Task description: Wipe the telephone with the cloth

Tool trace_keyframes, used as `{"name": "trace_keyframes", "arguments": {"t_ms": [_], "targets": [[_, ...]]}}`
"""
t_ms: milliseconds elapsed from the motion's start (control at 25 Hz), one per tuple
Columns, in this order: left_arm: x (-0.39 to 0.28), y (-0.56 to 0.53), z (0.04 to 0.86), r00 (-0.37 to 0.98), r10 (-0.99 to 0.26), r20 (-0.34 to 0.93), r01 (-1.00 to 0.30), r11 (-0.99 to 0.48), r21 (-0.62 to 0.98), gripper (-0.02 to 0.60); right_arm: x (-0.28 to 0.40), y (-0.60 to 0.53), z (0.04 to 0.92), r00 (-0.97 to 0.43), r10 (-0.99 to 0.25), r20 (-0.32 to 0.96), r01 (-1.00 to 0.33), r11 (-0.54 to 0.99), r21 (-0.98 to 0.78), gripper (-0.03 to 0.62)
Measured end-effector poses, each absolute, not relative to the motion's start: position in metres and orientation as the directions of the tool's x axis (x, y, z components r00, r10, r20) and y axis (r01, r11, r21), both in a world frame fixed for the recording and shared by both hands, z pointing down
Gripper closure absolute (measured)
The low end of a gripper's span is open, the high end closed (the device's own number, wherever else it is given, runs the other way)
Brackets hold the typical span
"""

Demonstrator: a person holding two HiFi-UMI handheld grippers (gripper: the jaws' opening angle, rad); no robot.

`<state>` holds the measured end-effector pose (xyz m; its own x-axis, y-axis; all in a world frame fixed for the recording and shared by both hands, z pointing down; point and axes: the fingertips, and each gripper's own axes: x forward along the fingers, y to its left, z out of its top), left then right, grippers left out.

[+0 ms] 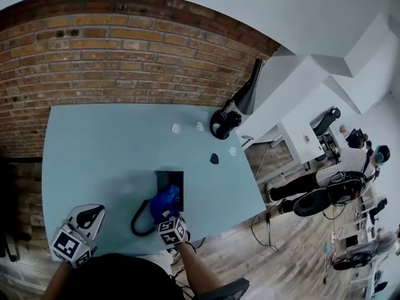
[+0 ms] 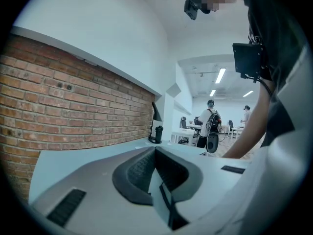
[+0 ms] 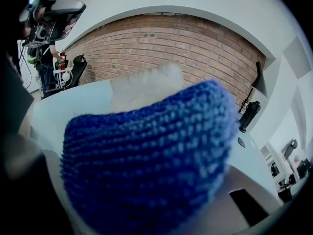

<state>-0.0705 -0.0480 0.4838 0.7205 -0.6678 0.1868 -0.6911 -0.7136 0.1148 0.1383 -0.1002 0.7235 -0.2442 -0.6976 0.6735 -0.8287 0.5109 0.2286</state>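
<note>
A black telephone [image 1: 170, 181] lies on the light-blue table [image 1: 106, 149] near its front edge, and its black cord [image 1: 139, 220] loops off to the left. My right gripper [image 1: 165, 209] is shut on a blue knitted cloth [image 1: 164, 200], which rests over the telephone's near end. That cloth [image 3: 146, 165] fills most of the right gripper view and hides the jaws and the telephone there. My left gripper [image 1: 95, 214] hovers at the table's front left, apart from the telephone. Its jaws [image 2: 156, 153] meet with nothing between them.
A black desk lamp [image 1: 234, 114] stands at the table's far right corner, and small white bits [image 1: 176, 129] and a dark piece [image 1: 214, 159] lie near it. A brick wall [image 1: 125, 49] backs the table. People stand by desks [image 1: 350, 167] to the right.
</note>
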Motion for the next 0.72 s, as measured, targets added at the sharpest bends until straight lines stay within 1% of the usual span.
{"name": "trace_keyframes", "arguments": {"t_ms": [440,520,600,680,720], "targets": [[-0.062,-0.046,0.485,0.752,-0.631,0.192,-0.656,-0.746,0.116,0.591,0.135,-0.074,0.736,-0.232,-0.669,0.706,-0.855,0.487,0.180,0.519],[-0.069,-0.046,0.487,0.747,-0.636,0.193,-0.662,-0.739,0.125,0.591,0.128,-0.070,0.748,-0.252,-0.649,0.718,-0.870,0.477,0.126,0.519],[-0.074,-0.045,0.490,0.740,-0.647,0.184,-0.672,-0.726,0.148,0.591,0.124,-0.068,0.748,-0.303,-0.637,0.709,-0.904,0.429,0.000,0.517],[-0.070,-0.046,0.493,0.742,-0.646,0.178,-0.670,-0.722,0.170,0.591,0.129,-0.075,0.721,-0.349,-0.677,0.649,-0.921,0.377,-0.101,0.510],[-0.066,-0.047,0.495,0.744,-0.643,0.180,-0.667,-0.725,0.170,0.591,0.135,-0.081,0.705,-0.357,-0.705,0.613,-0.921,0.375,-0.104,0.508]]}}
